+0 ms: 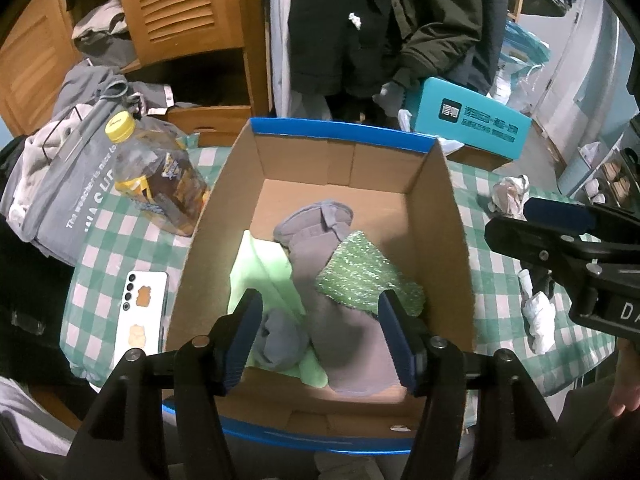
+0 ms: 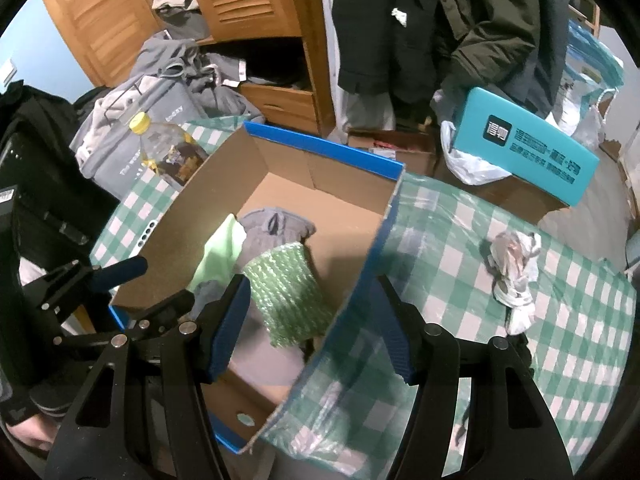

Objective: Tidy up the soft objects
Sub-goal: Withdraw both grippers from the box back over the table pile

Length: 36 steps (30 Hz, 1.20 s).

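Jaws of left gripper (image 1: 320, 332) gaping, gripping nothing, hanging over grey socks (image 1: 320, 264) and green cloths (image 1: 360, 276) inside cardboard box (image 1: 444, 216). Right gripper (image 2: 316, 320) jaws likewise parted, empty, straddling box wall; crumpled sock (image 2: 512, 268) lying right on checkered surface (image 2: 560, 320).

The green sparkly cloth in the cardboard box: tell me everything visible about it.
The green sparkly cloth is a soft, knobbly-textured piece with glittery flecks, lying flat but slightly rumpled on the floor of the open cardboard box, toward its right wall. One edge touches or slips under the long grey sock beside it, which lies over a pale green cloth. Neither tool touches it; from the right wrist view it shows between the right tool's open jaws, below them.
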Available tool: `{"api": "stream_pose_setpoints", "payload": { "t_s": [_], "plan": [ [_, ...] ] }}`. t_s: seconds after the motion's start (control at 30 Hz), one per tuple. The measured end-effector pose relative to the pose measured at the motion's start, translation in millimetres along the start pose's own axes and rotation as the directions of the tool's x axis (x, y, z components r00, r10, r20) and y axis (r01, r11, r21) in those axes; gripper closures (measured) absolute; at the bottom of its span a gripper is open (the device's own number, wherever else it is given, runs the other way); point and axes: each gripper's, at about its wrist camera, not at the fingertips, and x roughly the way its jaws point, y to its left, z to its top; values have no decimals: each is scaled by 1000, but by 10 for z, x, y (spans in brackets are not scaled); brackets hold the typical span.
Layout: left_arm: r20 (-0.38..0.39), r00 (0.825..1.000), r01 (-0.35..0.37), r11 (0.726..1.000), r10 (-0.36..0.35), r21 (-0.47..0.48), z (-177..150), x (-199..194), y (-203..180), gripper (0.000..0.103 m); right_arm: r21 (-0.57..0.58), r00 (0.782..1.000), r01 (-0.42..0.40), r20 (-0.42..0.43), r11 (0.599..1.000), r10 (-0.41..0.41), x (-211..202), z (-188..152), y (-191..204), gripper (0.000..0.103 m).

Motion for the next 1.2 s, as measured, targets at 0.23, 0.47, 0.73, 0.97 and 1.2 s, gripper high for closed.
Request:
{"api": "stream_pose_setpoints", "payload": {
  "t_s": [0.23,0.47,0.73,0.97,1.2],
  "plan": [
    [2,1000,2,999,-2,35,12,-11,-183,39,15,1000,5,6,1000,-5,-92,-83,-144,39],
    [2,1000,10,997,-10,75,31,-22,-398,37,48,1000,13,17,999,-14,-217,-181,-345,39],
    [-2,1000,18,993,-18,114,44,-19,-656,31,82,999,27,22,996,-29,-337,-323,-598,39],
    [-12,1000,31,989,-29,142,54,-2,-877,30,116,998,46,24,992,-49,-431,-488,-840,39],
    [-23,999,40,984,-36,175,63,29,-1134,26,147,997,75,16,986,-78,-489,-644,-1093,39]
  ]
}}
